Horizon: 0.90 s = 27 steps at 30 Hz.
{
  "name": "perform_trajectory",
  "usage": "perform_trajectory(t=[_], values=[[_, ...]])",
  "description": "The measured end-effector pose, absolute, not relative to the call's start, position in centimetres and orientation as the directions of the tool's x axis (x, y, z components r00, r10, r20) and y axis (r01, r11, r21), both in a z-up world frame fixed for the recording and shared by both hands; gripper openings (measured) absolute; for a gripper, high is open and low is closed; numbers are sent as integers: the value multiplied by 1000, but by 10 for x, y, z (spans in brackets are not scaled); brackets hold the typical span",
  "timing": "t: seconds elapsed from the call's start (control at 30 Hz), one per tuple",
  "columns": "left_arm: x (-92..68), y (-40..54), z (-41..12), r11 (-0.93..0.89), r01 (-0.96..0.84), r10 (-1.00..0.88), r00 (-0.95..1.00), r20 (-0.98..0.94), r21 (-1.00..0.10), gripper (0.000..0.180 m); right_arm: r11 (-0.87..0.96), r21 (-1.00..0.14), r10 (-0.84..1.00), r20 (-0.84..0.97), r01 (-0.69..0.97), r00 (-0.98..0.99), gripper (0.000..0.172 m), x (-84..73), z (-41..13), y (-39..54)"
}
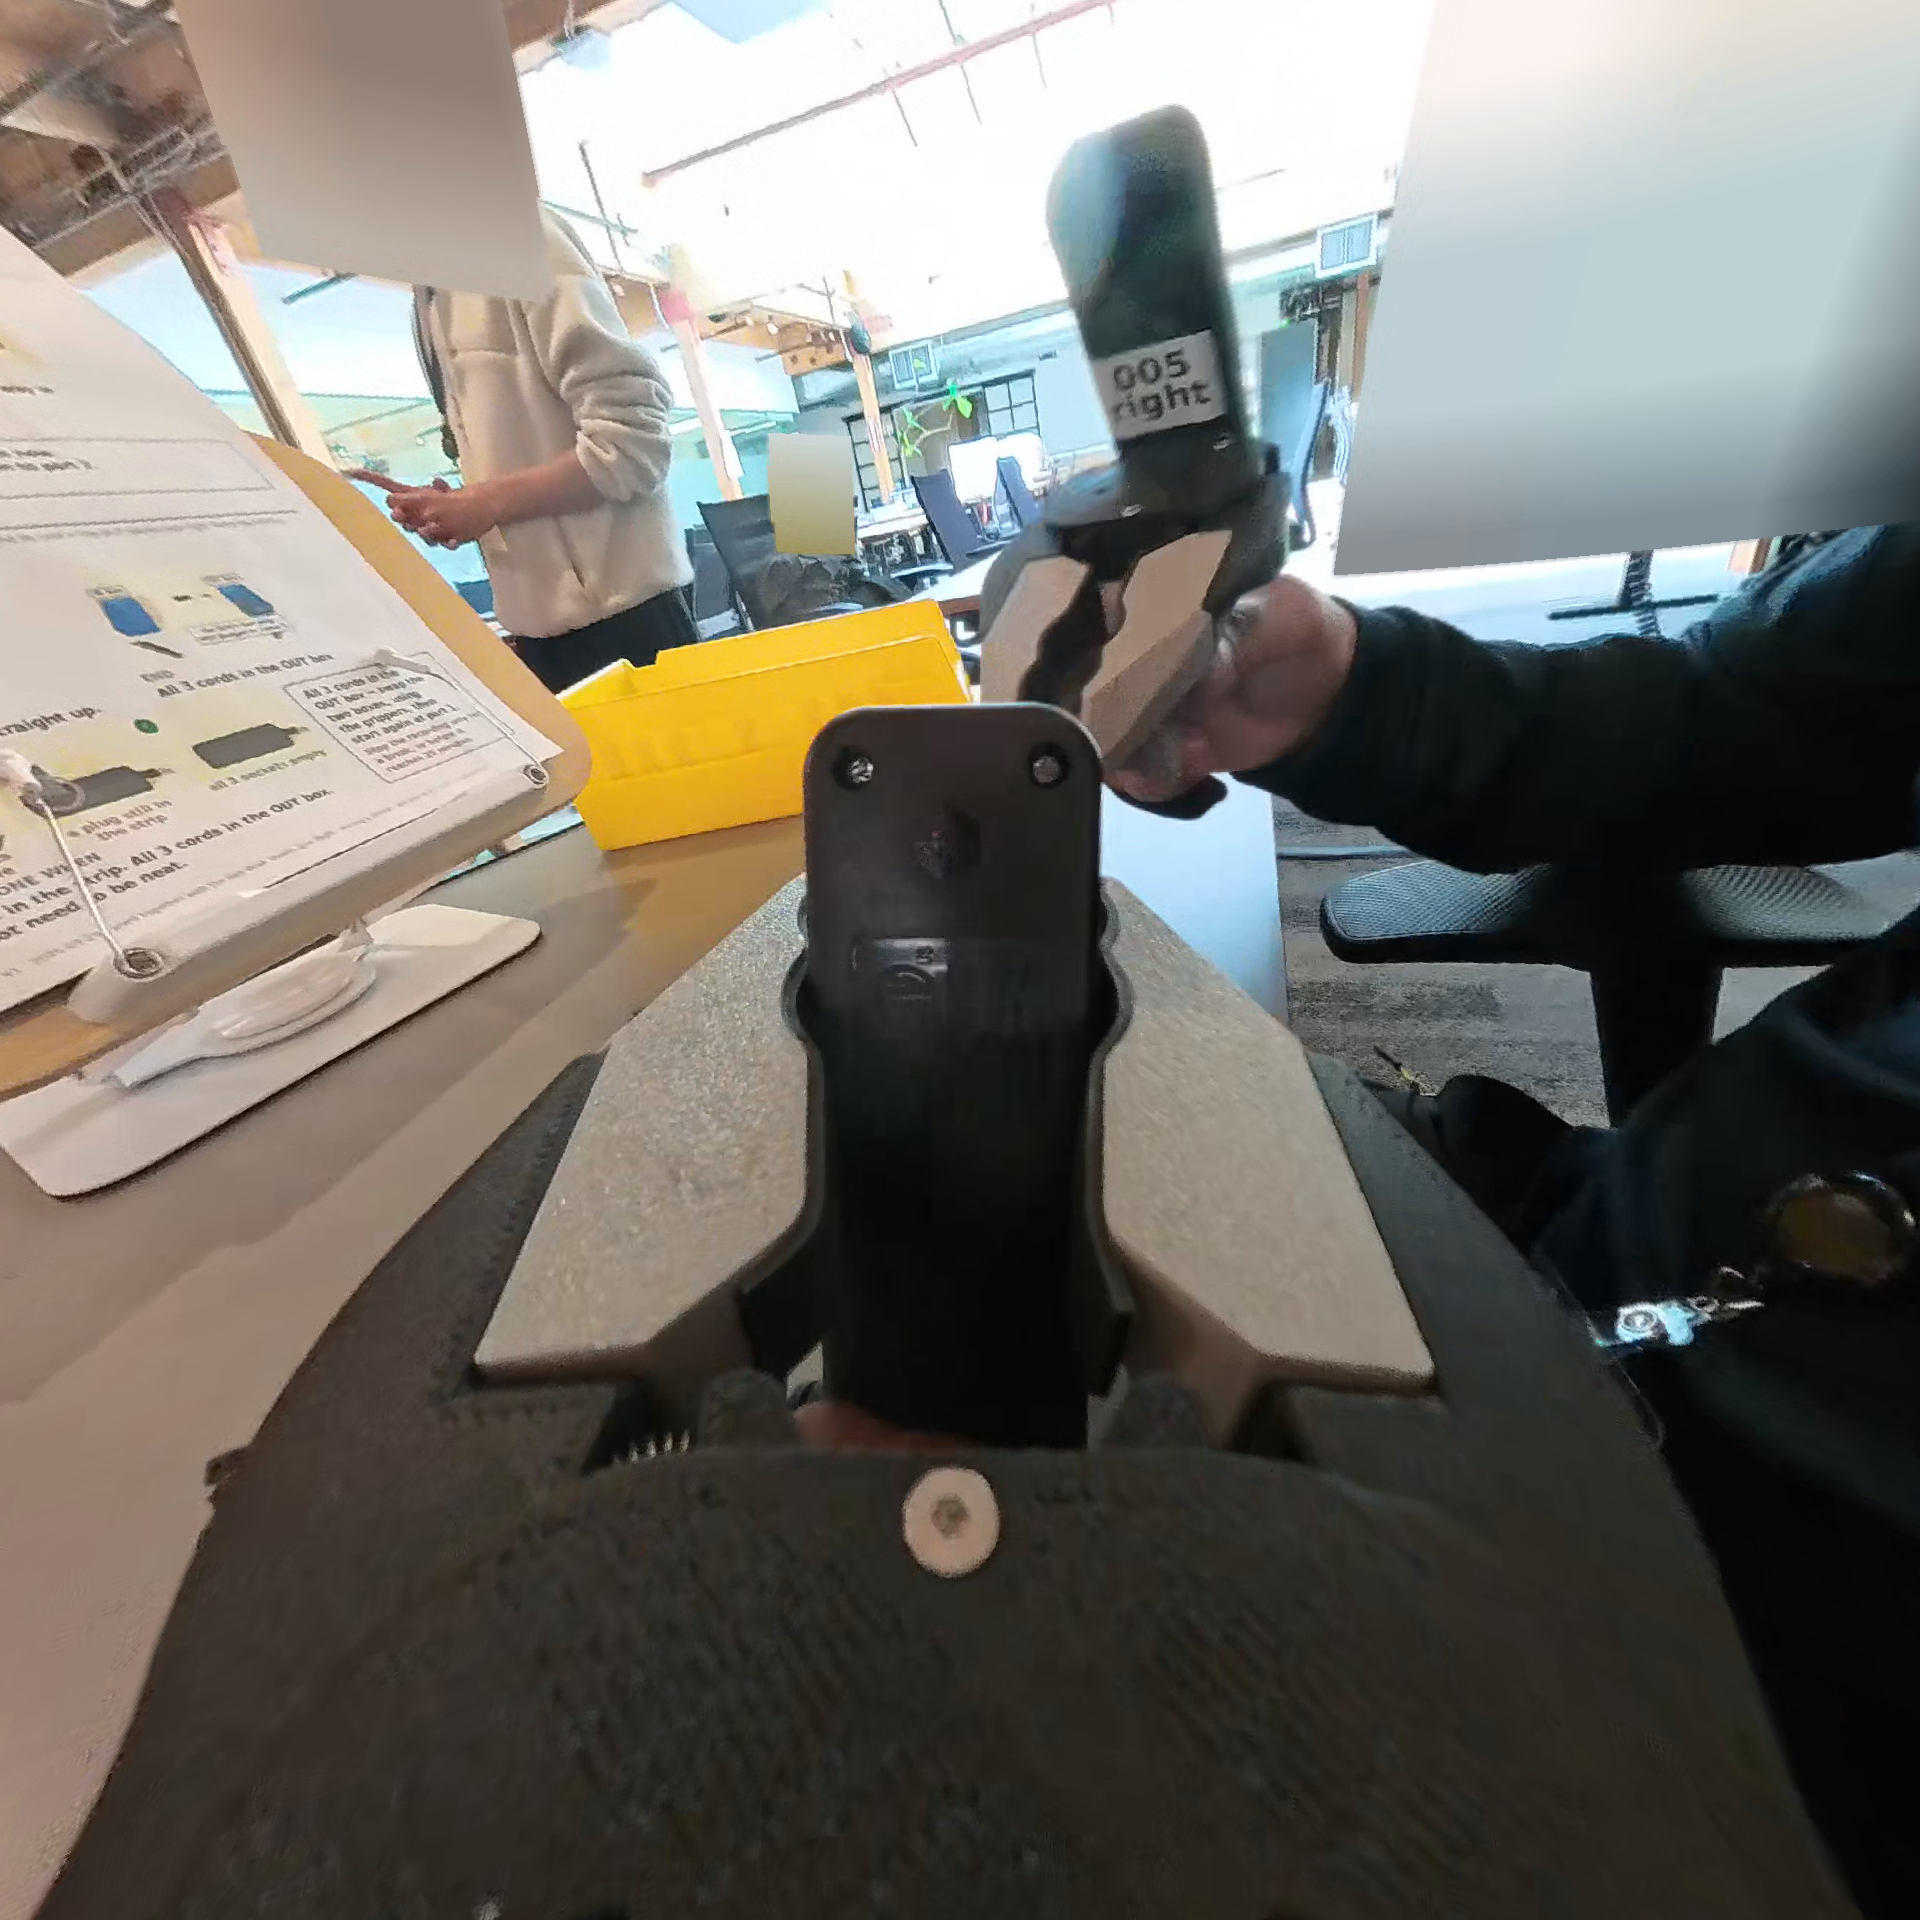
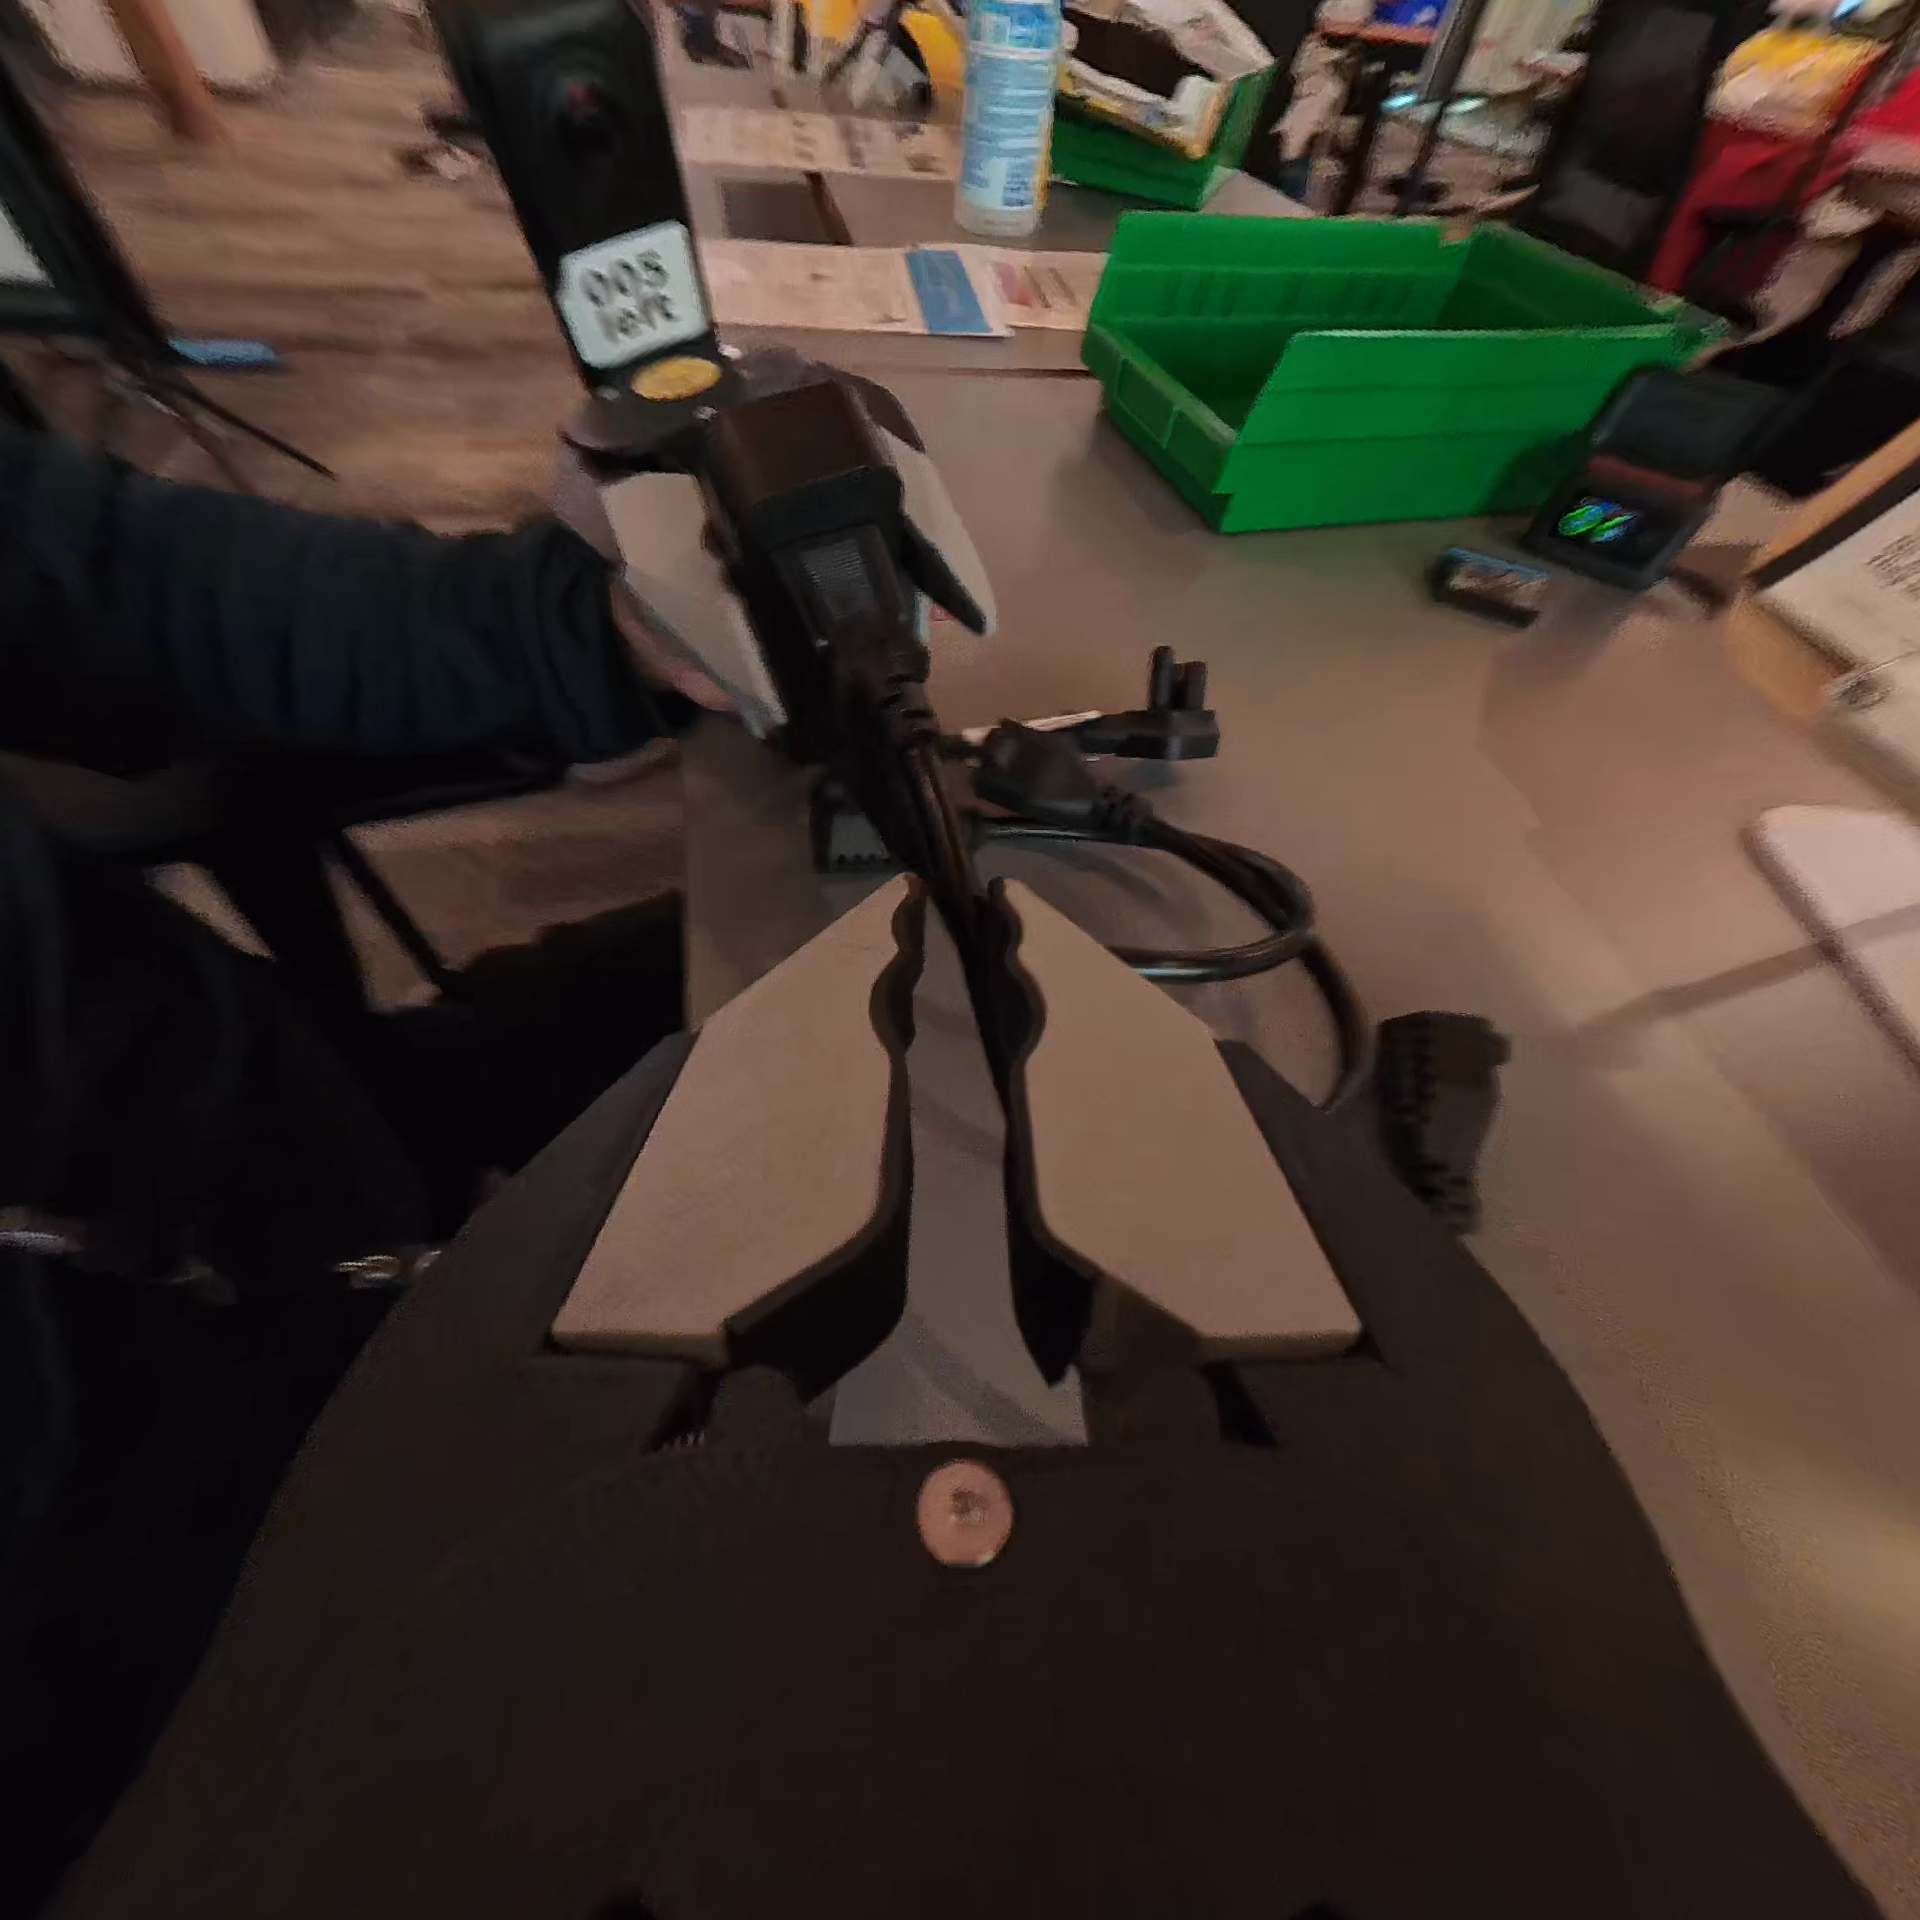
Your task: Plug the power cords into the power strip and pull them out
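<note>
My left gripper is shut on a black power strip and holds it upright above the table, its screwed back facing the camera. In the right wrist view the strip sits between the left gripper's fingers, with a black power cord hanging from its lower end. My right gripper is shut on that cord just below the strip. The right gripper also shows in the left wrist view, held by a hand, up and to the right of the strip.
More black cord ends lie on the grey table: a plug, a small connector, a ribbed plug. A green bin stands at the back right, a yellow bin beyond the strip, an instruction sheet on a stand to the left. Across from one pair of fingers to the other is roughly 6 centimetres. My left gripper's tips are some 12 centimetres from the plug.
</note>
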<state>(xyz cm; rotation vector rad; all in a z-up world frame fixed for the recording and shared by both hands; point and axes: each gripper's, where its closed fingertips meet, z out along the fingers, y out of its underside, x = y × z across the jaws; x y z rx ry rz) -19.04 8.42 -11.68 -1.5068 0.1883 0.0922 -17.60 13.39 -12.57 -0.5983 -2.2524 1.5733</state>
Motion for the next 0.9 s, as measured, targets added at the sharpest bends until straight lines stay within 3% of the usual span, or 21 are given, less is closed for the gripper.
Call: perform_trajectory(t=[0.07,0.13,0.33,0.47,0.5,0.67,0.8,0.83,0.9], values=[[-187,86,-120,50,-193,-60,979,-196,-980,48,213,-941,471,-136,263,-871,18,-171,-127,133],[-187,87,-119,51,-199,-48,978,-202,-979,48,152,-938,450,-216,312,-867,16,-171,-126,135],[-195,84,-115,76,-174,-3,985,-175,-982,47,73,-946,425,-257,316,-868,11,-164,-108,144],[-194,88,-114,77,-172,8,985,-172,-982,47,106,-906,437,-327,409,-838,12,-166,-141,119],[-195,89,-114,78,-171,18,985,-170,-982,47,60,-914,435,-338,401,-835,2,-170,-141,114],[-195,91,-112,96,-156,38,987,-153,-983,47,-276,-892,323,-437,358,-840,0,-181,-105,111],[-203,93,-108,109,-161,110,983,-149,-981,47,-234,-890,428,-456,392,-780,0,-189,-124,107],[-205,92,-106,121,-151,122,983,-137,-981,47,-216,-890,441,-456,402,-773,13,-189,-129,104],[-207,92,-105,134,-129,115,987,-113,-983,48,-234,-879,443,-477,416,-759,16,-190,-132,103]])
